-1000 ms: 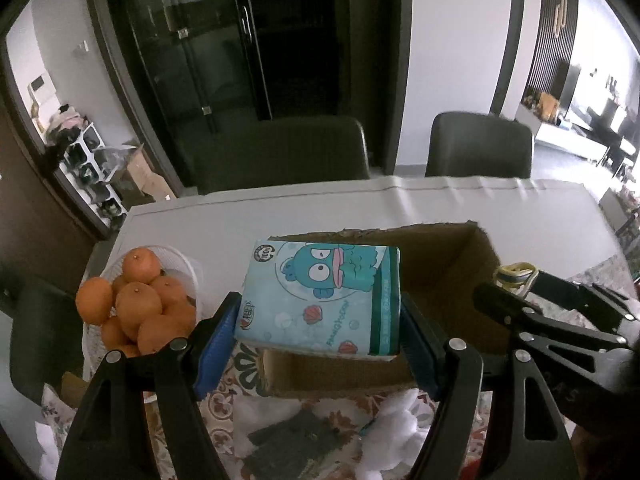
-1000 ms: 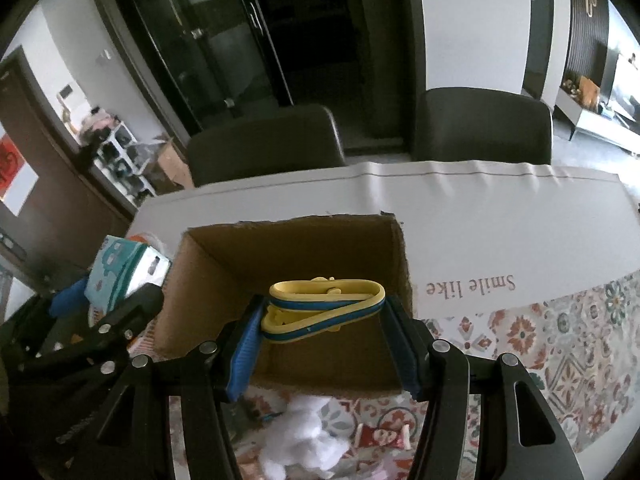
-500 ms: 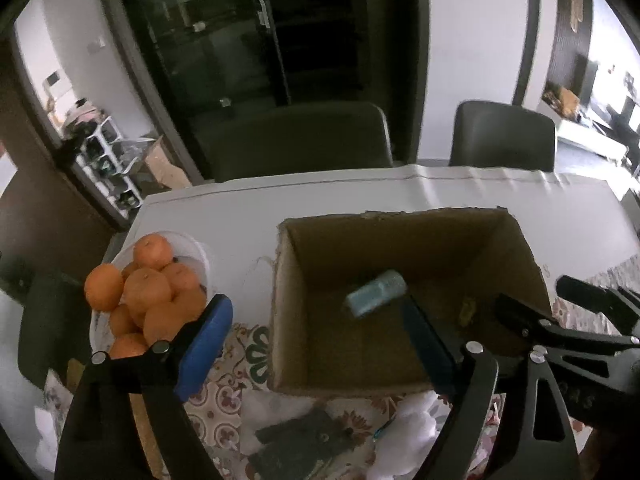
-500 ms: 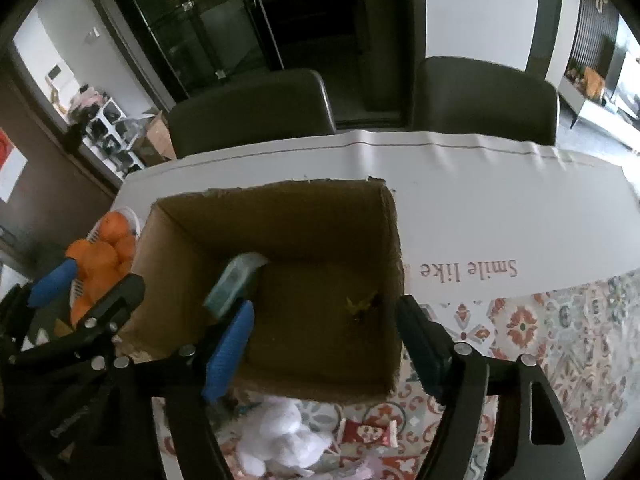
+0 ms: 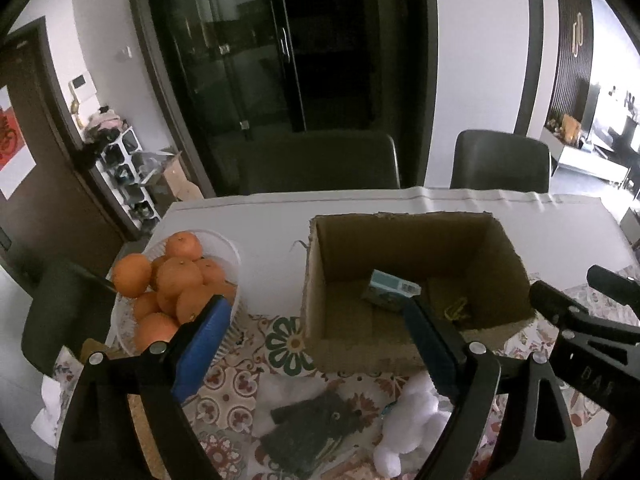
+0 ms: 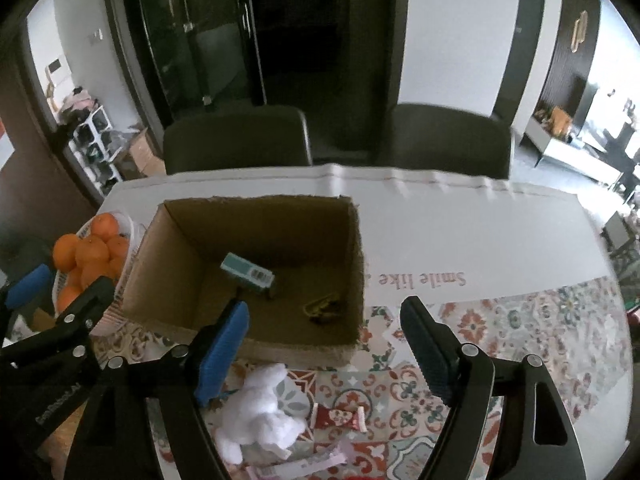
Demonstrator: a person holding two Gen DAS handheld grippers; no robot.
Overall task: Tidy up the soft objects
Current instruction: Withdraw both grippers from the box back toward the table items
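One yellow item (image 6: 322,307) in box (image 6: 256,344) too dim to identify.

Both cameras look down and forward into the cardboard box (image 5: 412,256) (image 6: 256,248) from close by. The left one sits left of the box, the right one to its right. Both see the box and oranges (image 5: 176,276) (image 6: 90,252).

A home dining room: table (image 5: 256,224) with oranges (image 5: 176,276), chairs (image 5: 316,160) at 12 o'clock, shoe rack (image 5: 128,176) at 10, lounge at 3.
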